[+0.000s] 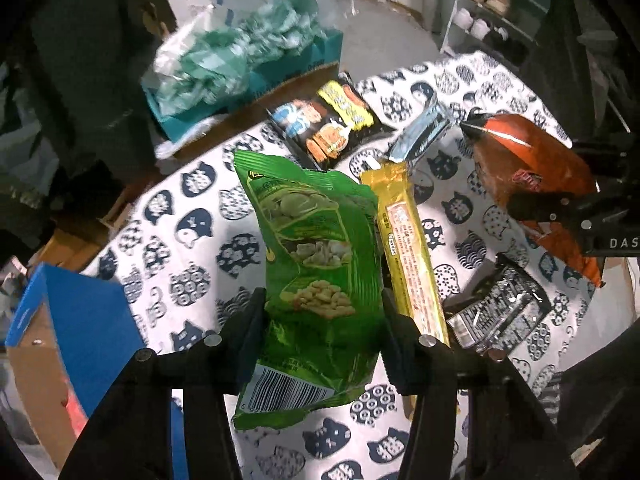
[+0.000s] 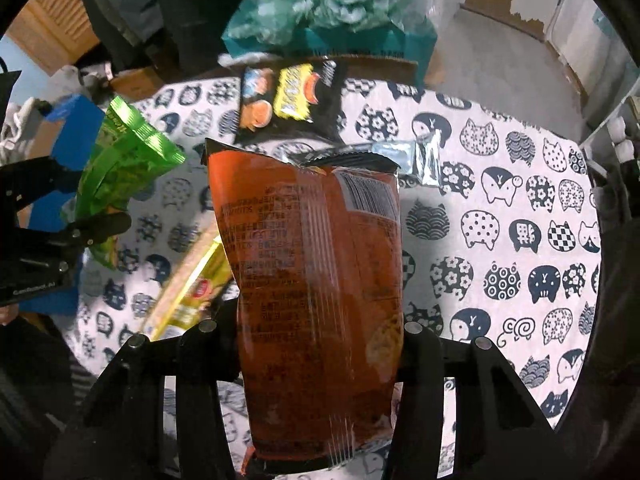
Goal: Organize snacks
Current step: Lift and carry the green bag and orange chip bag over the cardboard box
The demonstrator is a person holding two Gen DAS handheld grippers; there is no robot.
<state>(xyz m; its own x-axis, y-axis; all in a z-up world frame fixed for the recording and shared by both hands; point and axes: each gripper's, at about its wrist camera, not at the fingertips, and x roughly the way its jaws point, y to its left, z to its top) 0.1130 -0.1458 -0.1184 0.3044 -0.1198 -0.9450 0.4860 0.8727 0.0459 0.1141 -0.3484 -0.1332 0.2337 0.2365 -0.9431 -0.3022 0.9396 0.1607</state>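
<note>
I have my left gripper clenched on a crinkly green foil snack bag printed with nuts, pinched across its lower half, the bag clear of the cat-print tablecloth. My right gripper is clamped the same way on a glossy orange-red foil snack bag, barcode side towards the camera, also off the cloth.

Both bags look light and puffy; I judge the film slippery and the contents crushable, so I would keep the pinch near the lower seam, not on the belly.

In the left wrist view, a long yellow wrapped bar lies at four o'clock just beside the green bag, a black-and-silver packet further out, a dark crackers packet at twelve, and a silver wrapper at one.
</note>
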